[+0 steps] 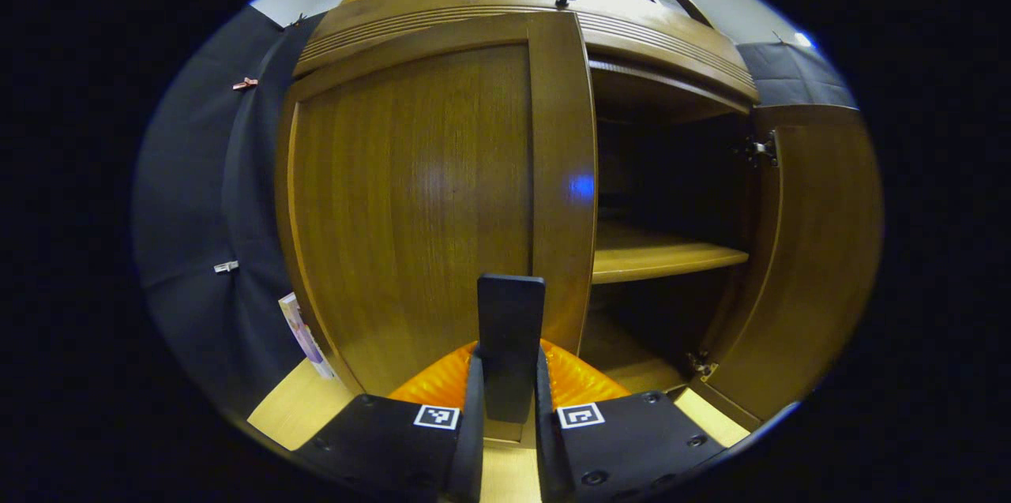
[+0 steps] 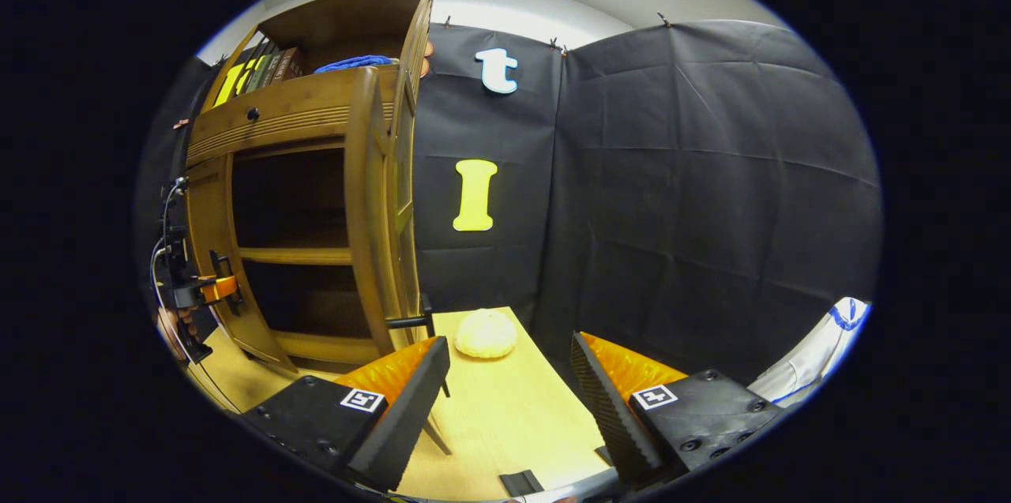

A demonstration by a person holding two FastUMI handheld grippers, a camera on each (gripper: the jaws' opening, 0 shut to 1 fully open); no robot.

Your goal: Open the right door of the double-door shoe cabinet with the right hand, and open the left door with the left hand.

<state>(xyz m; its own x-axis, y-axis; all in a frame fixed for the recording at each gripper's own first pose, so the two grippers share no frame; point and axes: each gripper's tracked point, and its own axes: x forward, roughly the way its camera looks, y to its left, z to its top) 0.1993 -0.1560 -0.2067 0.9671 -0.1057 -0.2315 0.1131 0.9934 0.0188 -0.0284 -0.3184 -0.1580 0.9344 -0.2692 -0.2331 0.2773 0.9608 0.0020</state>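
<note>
The wooden shoe cabinet's left door rises right in front of me in the left gripper view. Its dark upright handle sits between my left gripper's fingers, which are shut on it. The door looks swung out a little. The right door stands wide open, baring a shelf and a dark inside. In the right gripper view that right door shows edge-on with its handle sticking out. My right gripper is open and holds nothing, off to the right of it. The left gripper shows at the left door.
A round cream object lies on the light wooden table near the black cloth wall. Books and a blue cloth sit on the cabinet's top. White cloth hangs at the lower right.
</note>
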